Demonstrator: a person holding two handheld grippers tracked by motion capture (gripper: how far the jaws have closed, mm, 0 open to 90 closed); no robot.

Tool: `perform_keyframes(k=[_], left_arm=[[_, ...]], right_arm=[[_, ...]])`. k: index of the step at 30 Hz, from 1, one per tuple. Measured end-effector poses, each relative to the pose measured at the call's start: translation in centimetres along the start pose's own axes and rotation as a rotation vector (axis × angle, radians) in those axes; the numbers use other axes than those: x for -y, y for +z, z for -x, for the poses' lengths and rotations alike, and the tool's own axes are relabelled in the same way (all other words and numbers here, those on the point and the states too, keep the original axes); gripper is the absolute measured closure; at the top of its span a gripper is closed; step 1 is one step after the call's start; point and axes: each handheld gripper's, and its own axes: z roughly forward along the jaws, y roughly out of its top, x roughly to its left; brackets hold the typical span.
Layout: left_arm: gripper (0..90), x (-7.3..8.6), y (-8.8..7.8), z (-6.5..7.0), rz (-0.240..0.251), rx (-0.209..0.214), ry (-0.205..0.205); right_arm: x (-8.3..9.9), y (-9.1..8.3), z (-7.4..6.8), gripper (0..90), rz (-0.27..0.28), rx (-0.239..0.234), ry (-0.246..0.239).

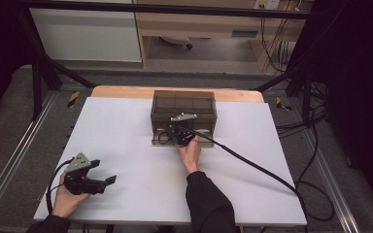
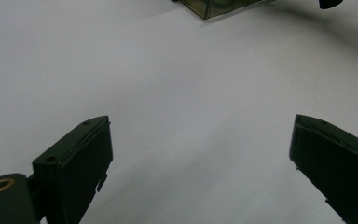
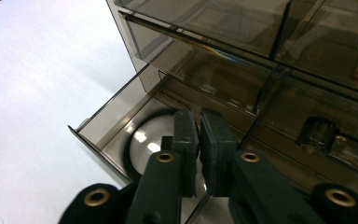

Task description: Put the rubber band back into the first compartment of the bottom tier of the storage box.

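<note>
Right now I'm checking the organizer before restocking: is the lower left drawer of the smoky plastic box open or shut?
Open. The drawer stands pulled out from the box, its front wall clear of the frame, with the right tool reaching over it.

Smoky brown see-through drawer box [image 1: 184,109], white table [image 1: 126,145] — black grippers, black sleeve [image 1: 209,204]

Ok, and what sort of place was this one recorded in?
Most likely a lab recording bay, not a home: a white-topped table inside a black metal frame, loose cables across the grey floor, and a smoky plastic drawer box as the only prop.
</note>
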Motion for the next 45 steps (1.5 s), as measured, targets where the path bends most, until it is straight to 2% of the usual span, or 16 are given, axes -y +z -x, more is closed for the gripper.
perform_keyframes(k=[6, 14, 20, 28, 31, 40, 45], left_arm=[[5.6, 0.0, 0.0, 0.0, 0.002, -0.001, -0.002], [5.6, 0.0, 0.0, 0.0, -0.001, -0.001, 0.001], [5.6, 0.0, 0.0, 0.0, -0.002, -0.003, 0.001], [5.6, 0.0, 0.1, 0.0, -0.003, -0.002, -0.001], [5.6, 0.0, 0.1, 0.0, -0.003, -0.002, -0.002], [5.6, 0.0, 0.1, 0.0, -0.005, -0.003, -0.001], [5.6, 0.0, 0.1, 0.0, -0.008, -0.004, -0.001]], right_arm=[[-0.1, -0.3, -0.1, 78.9, 0.012, 0.0, -0.011], [-0.5, -1.7, -0.6, 69.1, 0.015, -0.014, -0.04], [-0.6, -2.9, -1.2, 55.4, 0.003, -0.044, -0.047], [-0.3, -4.2, -1.9, 37.9, -0.012, -0.061, -0.077], [-0.2, -4.9, -1.8, 30.4, 0.005, -0.067, -0.066], [0.3, -7.4, -1.0, 10.2, 0.012, -0.078, -0.058], [0.8, -8.9, -0.4, 5.3, 0.022, -0.088, -0.048]])
